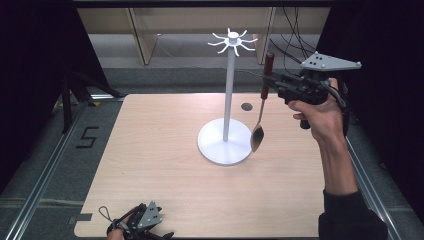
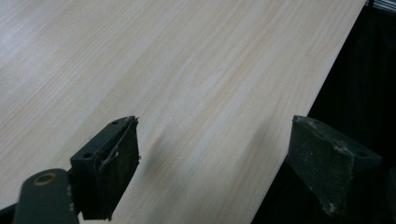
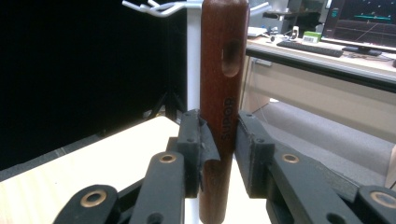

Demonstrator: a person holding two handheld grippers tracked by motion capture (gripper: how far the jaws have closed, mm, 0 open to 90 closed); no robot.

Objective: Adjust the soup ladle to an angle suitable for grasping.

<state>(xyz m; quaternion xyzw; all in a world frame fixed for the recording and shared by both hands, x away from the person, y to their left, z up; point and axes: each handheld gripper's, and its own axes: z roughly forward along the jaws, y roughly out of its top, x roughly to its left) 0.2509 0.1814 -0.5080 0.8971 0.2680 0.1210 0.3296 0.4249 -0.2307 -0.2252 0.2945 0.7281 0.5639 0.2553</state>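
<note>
A white hanging stand (image 1: pixel 228 90) rises from a round base at the table's middle, with curved hooks (image 1: pixel 232 41) around its top. My right gripper (image 1: pixel 270 80) is shut on the dark wooden handle (image 3: pixel 222 93) of a spoon (image 1: pixel 258 131), which hangs upright with its metal bowl just right of the stand's base. In the right gripper view the handle's hanging slot (image 3: pixel 230 57) shows above the jaws, below the hooks (image 3: pixel 159 8). My left gripper (image 1: pixel 150 232) rests at the table's near left edge, its jaws open over bare wood (image 2: pixel 187 84) and nothing between them.
A light wooden table (image 1: pixel 165 170) spans the scene, with a small dark round mark (image 1: pixel 246 106) behind the stand. Black cables (image 1: pixel 295 35) hang at the back right. A desk with a monitor (image 3: pixel 364 21) stands beyond the table.
</note>
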